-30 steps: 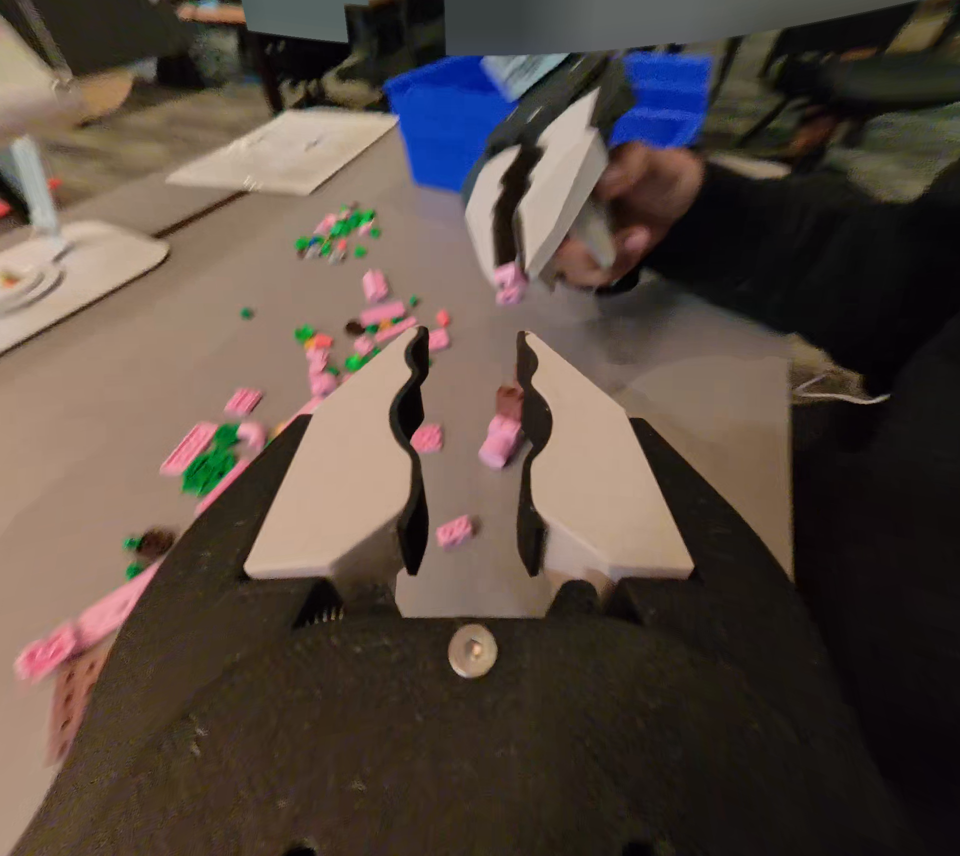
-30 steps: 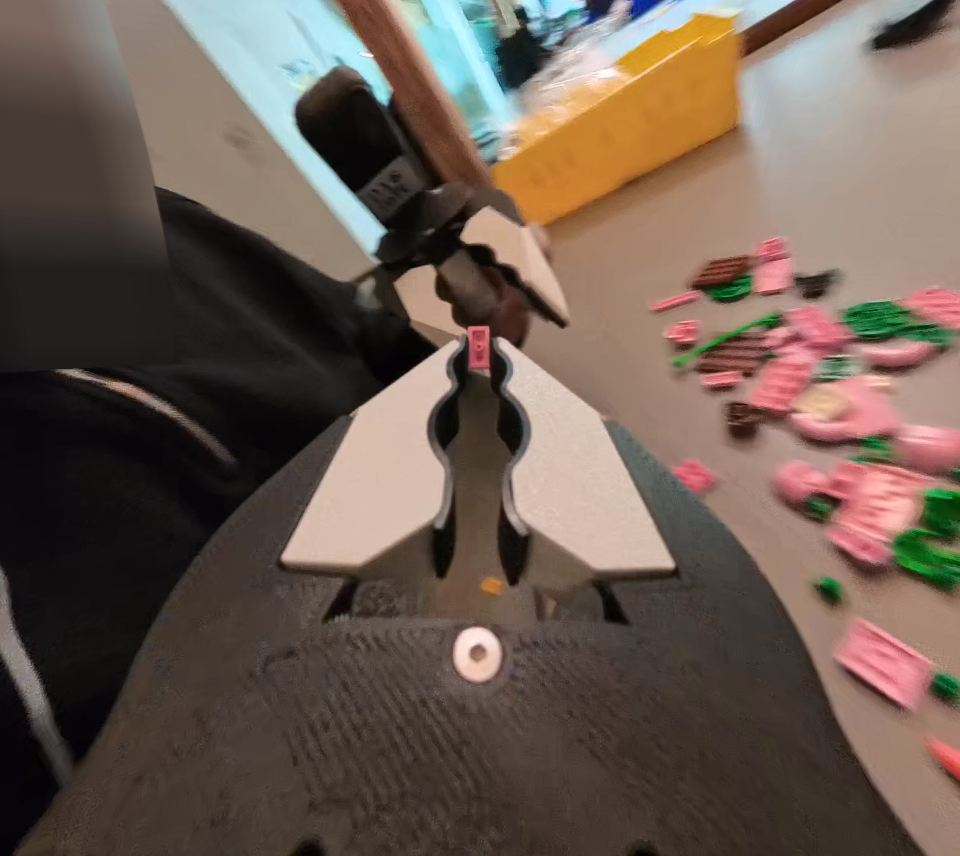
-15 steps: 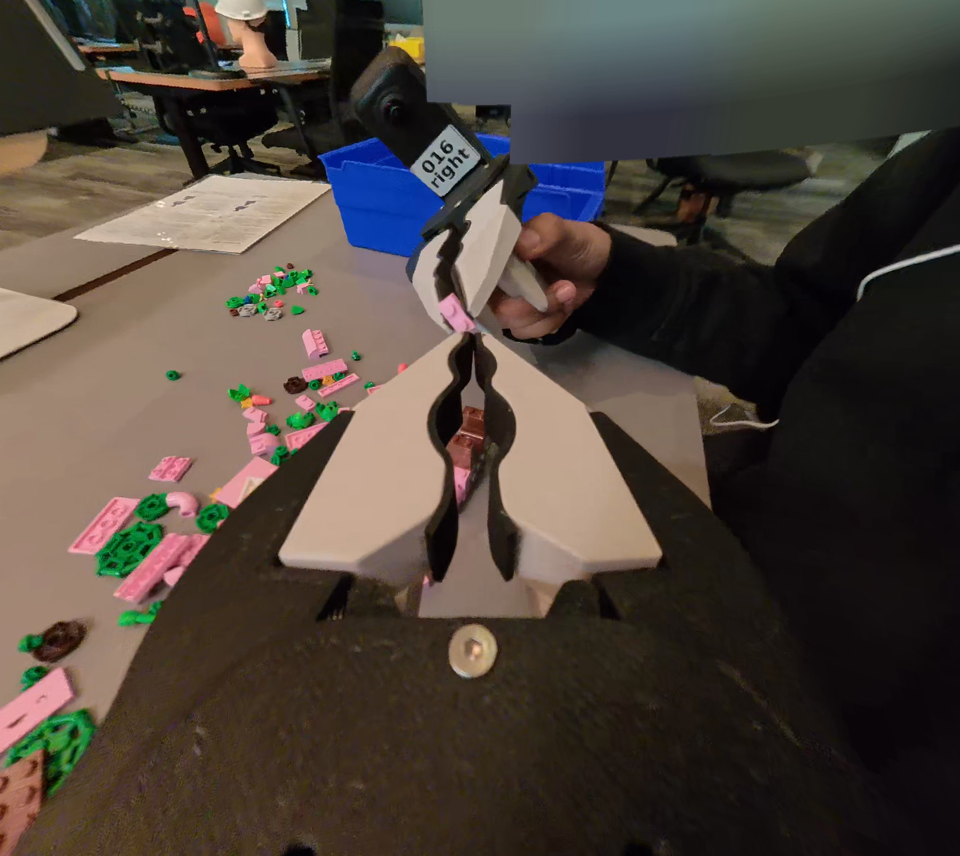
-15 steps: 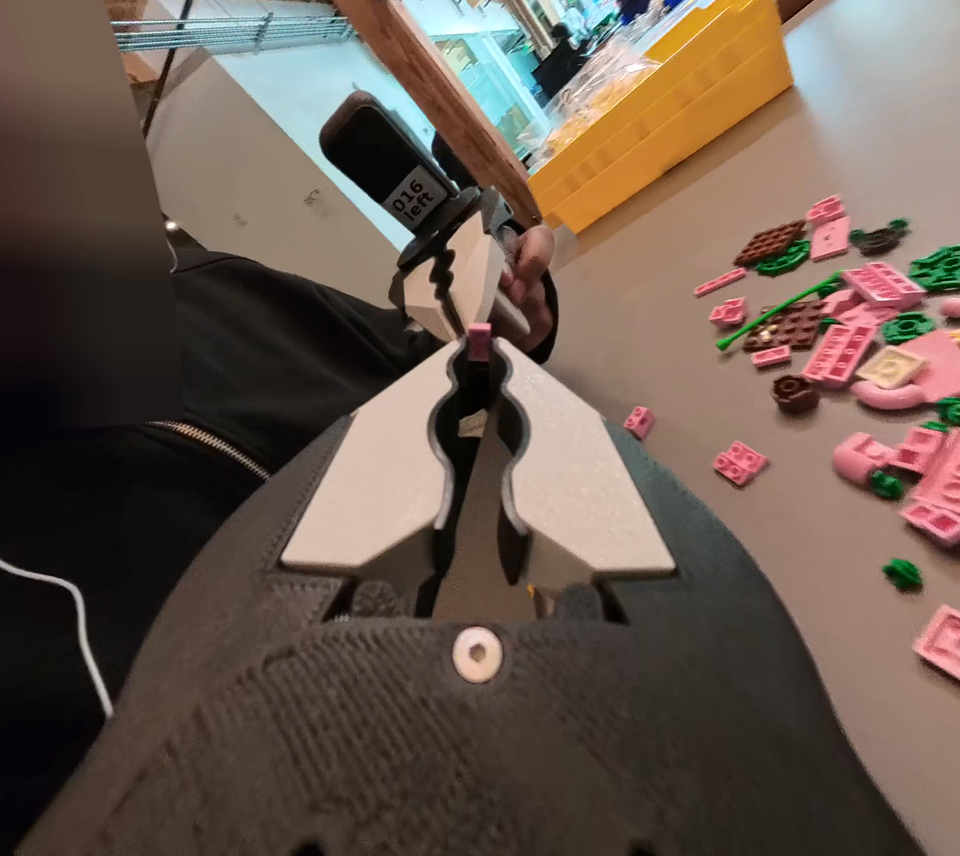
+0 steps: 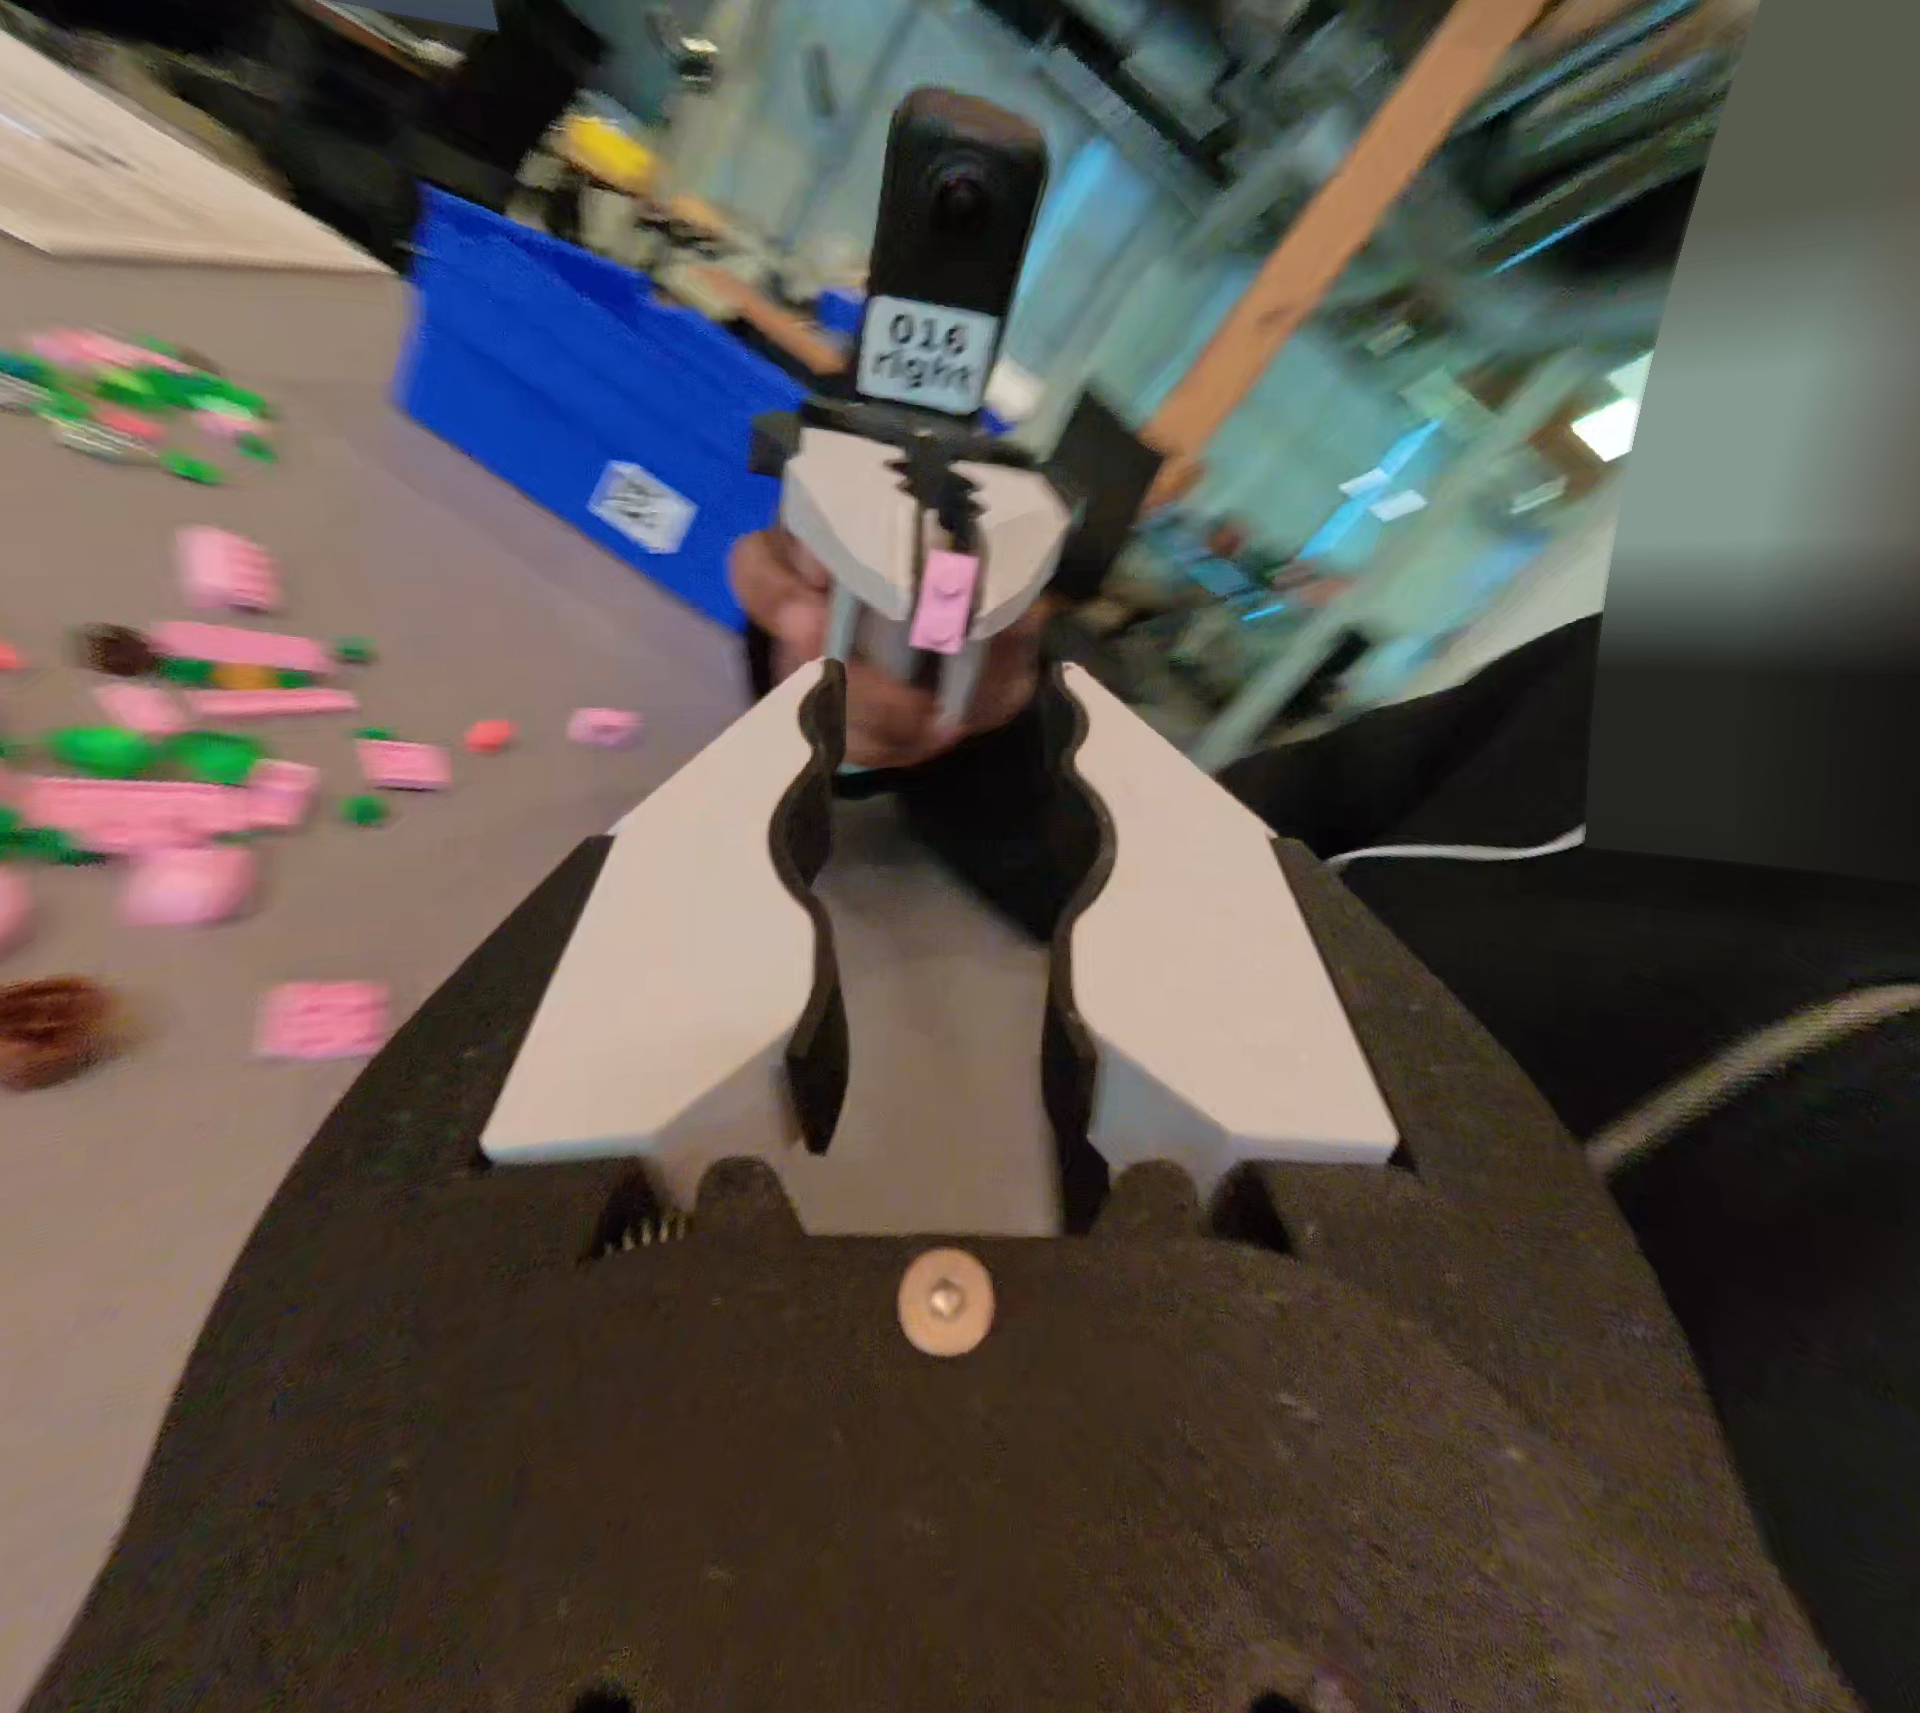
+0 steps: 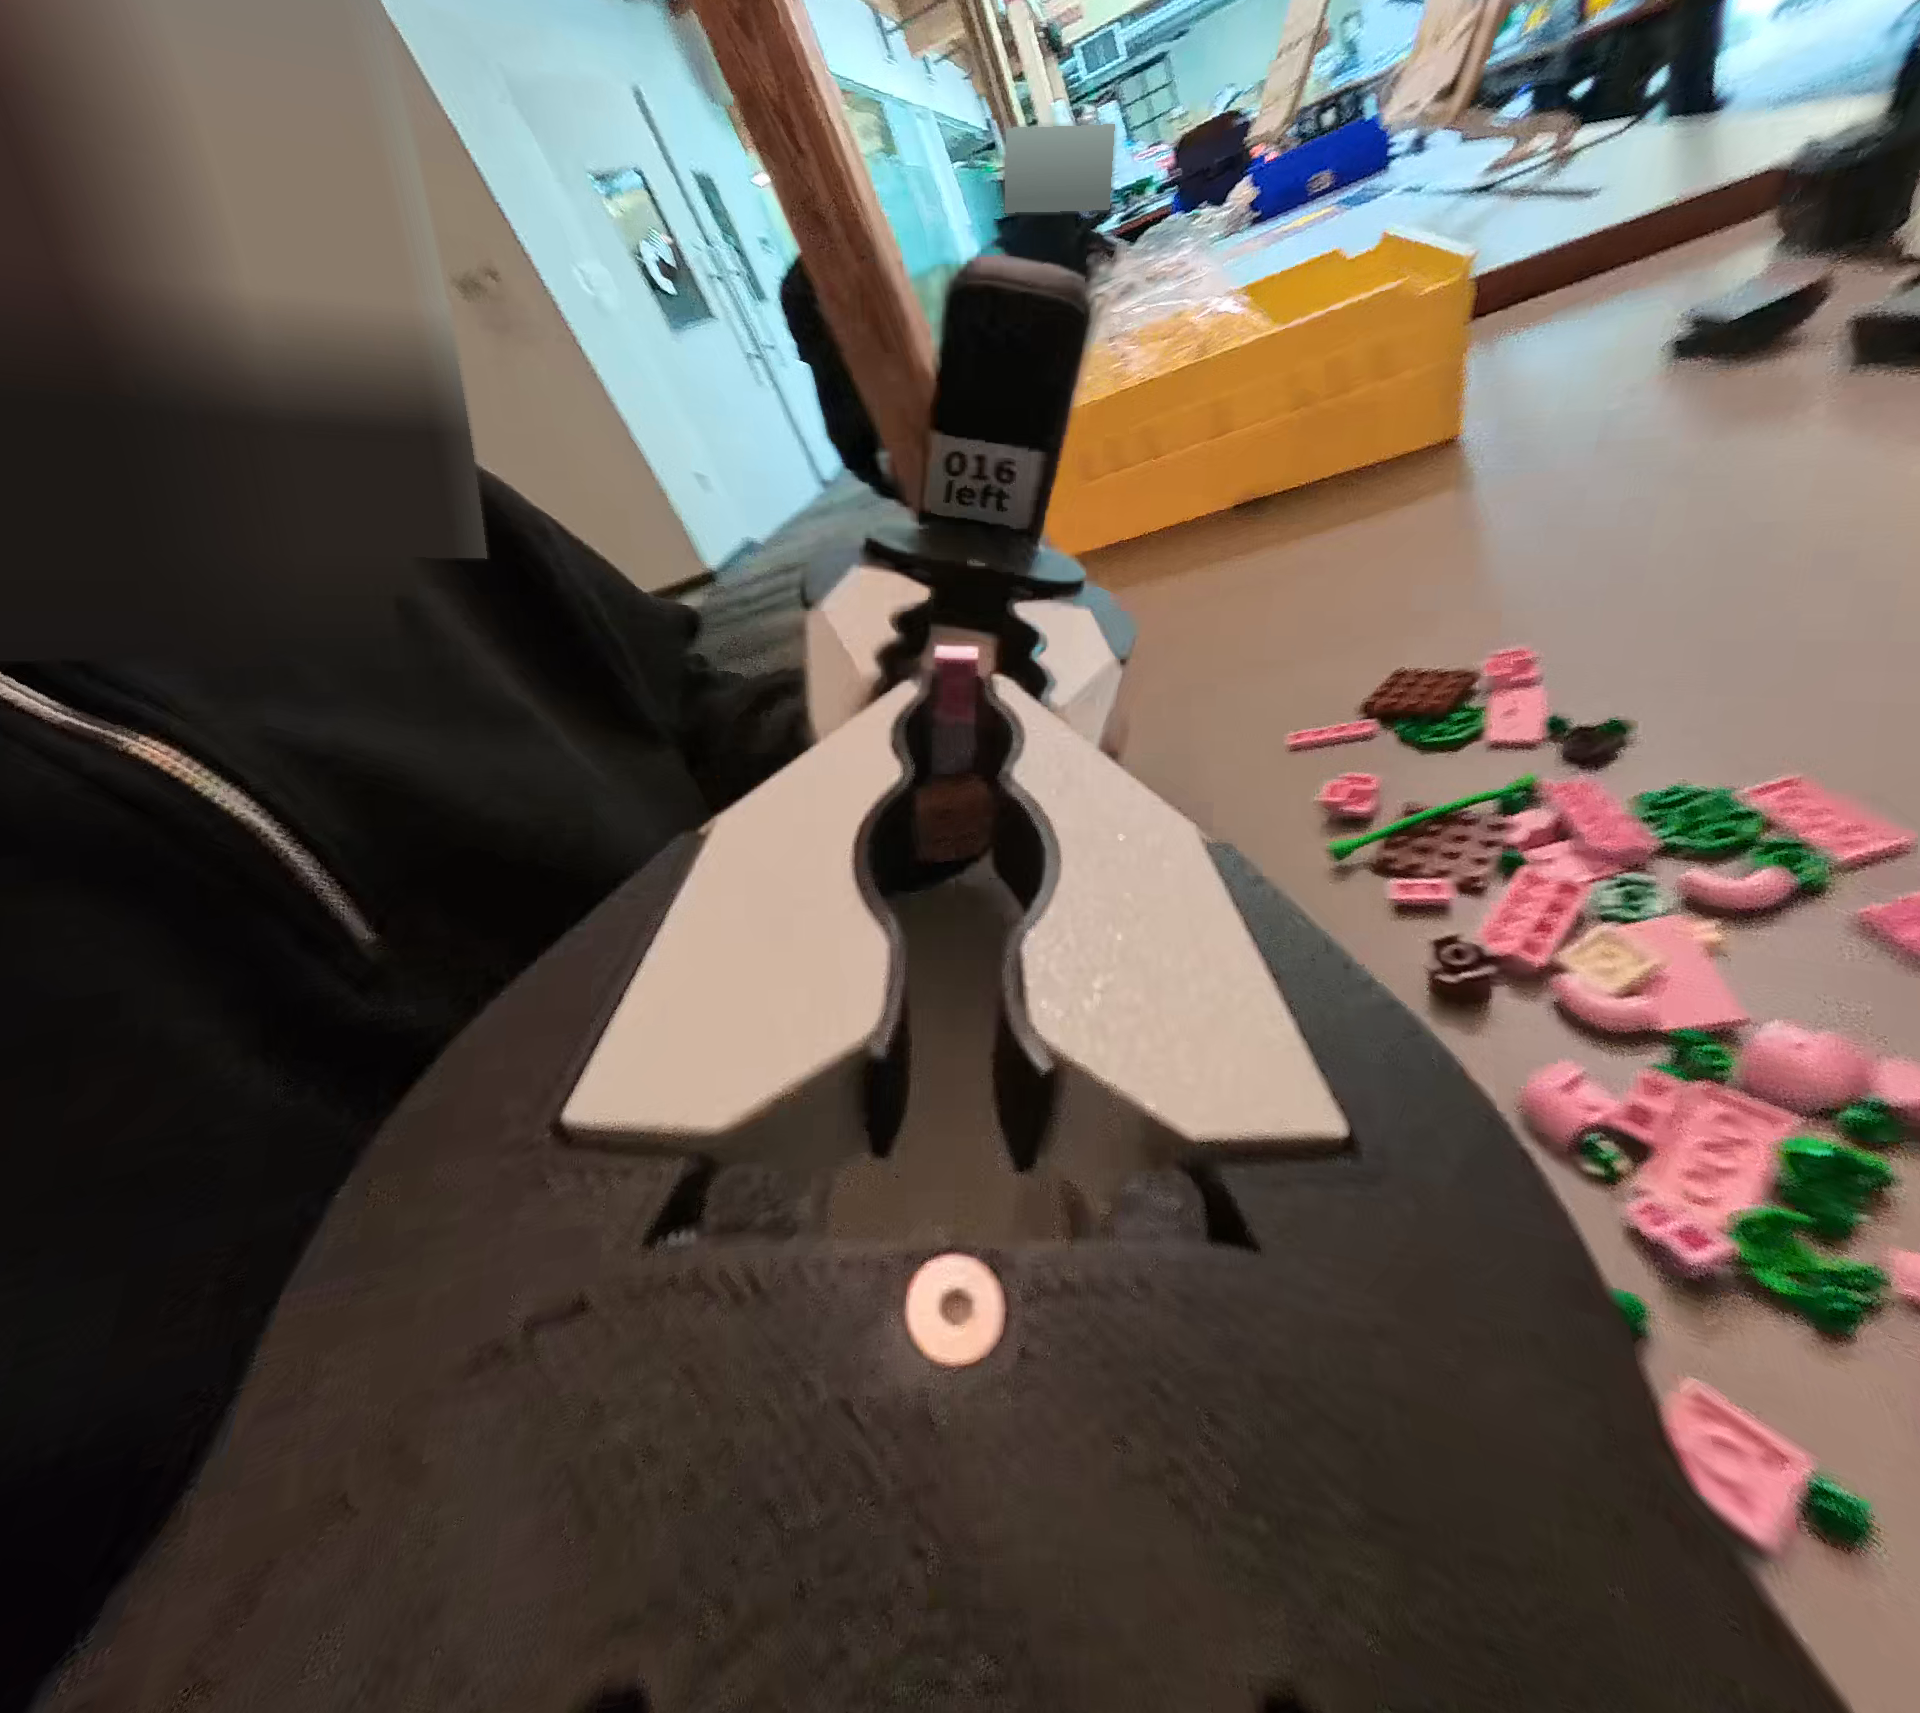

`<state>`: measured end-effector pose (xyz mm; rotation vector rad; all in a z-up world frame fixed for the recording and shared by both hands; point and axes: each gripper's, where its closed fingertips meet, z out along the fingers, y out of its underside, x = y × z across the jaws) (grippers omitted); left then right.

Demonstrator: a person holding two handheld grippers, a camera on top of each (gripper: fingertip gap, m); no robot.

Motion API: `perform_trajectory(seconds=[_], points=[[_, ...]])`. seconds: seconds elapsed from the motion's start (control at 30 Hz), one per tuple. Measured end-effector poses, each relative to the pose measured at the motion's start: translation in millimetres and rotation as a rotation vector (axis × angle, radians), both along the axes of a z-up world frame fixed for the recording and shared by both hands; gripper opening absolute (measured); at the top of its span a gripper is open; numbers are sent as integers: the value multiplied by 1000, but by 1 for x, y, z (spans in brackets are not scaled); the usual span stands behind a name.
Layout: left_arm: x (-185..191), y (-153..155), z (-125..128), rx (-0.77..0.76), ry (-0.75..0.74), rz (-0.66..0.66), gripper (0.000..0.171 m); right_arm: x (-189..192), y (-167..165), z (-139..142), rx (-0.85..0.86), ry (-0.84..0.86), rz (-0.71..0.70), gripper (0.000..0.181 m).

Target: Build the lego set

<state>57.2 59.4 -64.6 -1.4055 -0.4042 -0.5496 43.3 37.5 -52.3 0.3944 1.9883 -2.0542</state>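
Table [image 6: 1558, 520] carried a blurred scatter of pink, green and brown loose pieces [image 6: 1621, 894] spread back from its near edge, while both tools were raised by that edge, nose to nose. Left hand-held gripper [image 5: 943, 681] stood released, jaws well apart and empty, aimed straight at the right hand-held gripper [image 6: 954, 697], which was clenched on a small pink plate [image 5: 943, 598] standing nearly upright just beyond the left tips. Brown piece [image 6: 945, 816] sat in the gap behind the right tips; whether it joined the plate was hidden.
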Motion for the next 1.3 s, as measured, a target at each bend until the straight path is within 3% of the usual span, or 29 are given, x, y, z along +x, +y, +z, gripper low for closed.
perform_trajectory(seconds=[0.1, 0.23, 0.33, 0.47, 1.0, 1.17, 1.3], points=[[8, -8, 18, 193, -282, -218, 40, -4, 1, -1, 50, 158, -84, 5], [4, -14, 20, 296, -419, -285, 30, -5, 0, -1, 92, 337, -161, 6], [1, -15, 18, 305, -439, -275, 29, -5, 0, -3, 110, 380, -173, 6], [-4, -18, 17, 320, -456, -259, 16, 2, 2, 6, 67, 438, -171, 6], [-5, -16, 14, 340, -523, -284, 18, 5, -5, -2, 133, 542, -182, 6], [-8, -20, 14, 344, -501, -267, 4, 4, -3, -4, 146, 550, -181, 6], [-10, -22, 12, 330, -497, -247, 3, 1, -4, -11, 191, 575, -194, 0]])
